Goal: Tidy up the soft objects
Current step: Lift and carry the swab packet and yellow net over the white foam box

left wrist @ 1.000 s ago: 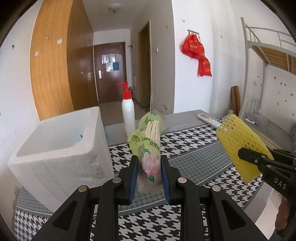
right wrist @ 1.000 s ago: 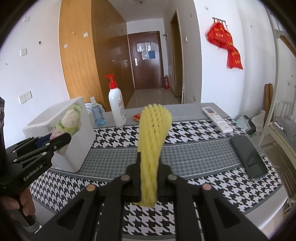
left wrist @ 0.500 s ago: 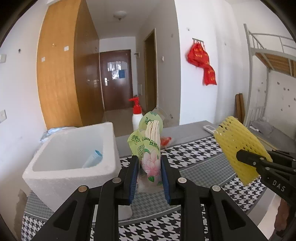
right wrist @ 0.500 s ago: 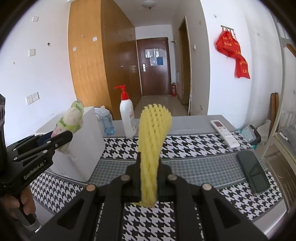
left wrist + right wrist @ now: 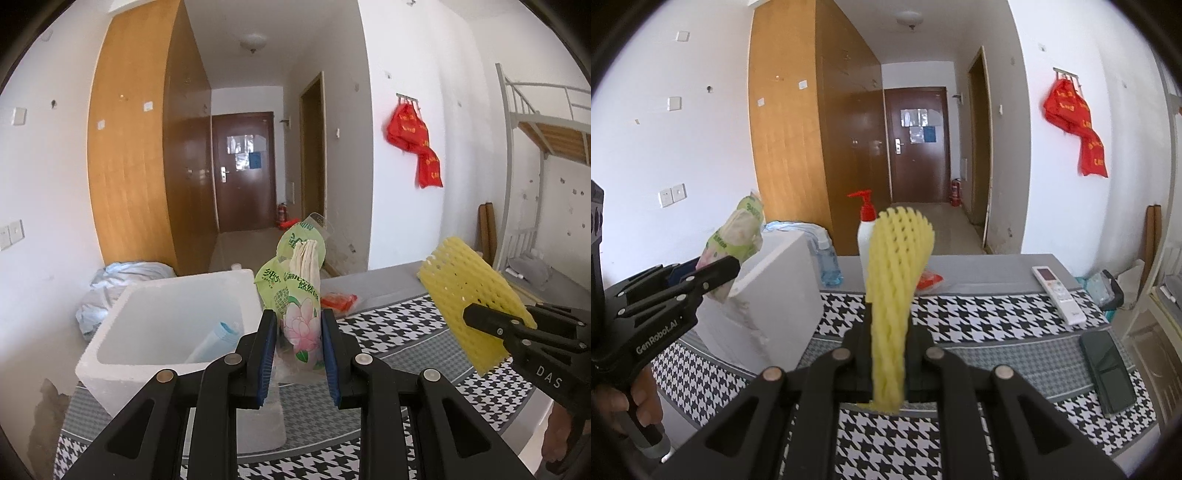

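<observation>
While your left gripper [image 5: 298,345] pinches the green flowered packet [image 5: 298,314] between its blue pads, you hold it raised above the bench [image 5: 388,332], just at the near right corner of the white foam box [image 5: 177,321]. Judging by that, you are on the drop-off step: carry the packet over the open box, lower it inside beside the pale blue tube [image 5: 218,338] lying there, then part the jaws. Your right gripper [image 5: 888,354] is clamped tight on the yellow foam net [image 5: 894,273], which stands upright out of the jaws, lifted clear of the houndstooth cloth and well to the right of the box. It looks like that piece waits its turn. Both tools point forward down the room, roughly level, the left one slightly higher and closer to the box rim.
</observation>
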Available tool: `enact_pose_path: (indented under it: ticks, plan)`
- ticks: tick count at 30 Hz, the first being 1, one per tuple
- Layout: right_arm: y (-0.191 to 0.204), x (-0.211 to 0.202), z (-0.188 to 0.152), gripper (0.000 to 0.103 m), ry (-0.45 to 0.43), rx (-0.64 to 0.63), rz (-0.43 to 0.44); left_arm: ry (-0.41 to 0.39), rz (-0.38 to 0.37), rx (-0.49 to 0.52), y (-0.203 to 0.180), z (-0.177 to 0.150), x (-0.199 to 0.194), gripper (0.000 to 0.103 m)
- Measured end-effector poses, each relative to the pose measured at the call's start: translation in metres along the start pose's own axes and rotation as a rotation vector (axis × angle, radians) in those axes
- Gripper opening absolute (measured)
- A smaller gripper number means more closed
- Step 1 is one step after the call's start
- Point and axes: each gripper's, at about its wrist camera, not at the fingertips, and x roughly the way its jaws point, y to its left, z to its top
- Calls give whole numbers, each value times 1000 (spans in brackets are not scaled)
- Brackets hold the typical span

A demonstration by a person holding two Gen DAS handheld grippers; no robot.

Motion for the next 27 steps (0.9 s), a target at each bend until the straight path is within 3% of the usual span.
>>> enact_pose_path:
  ticks: [27]
  plan:
    - [40,22,21,13,-16,-64,143,-49,144,-32,40,10,-20,26]
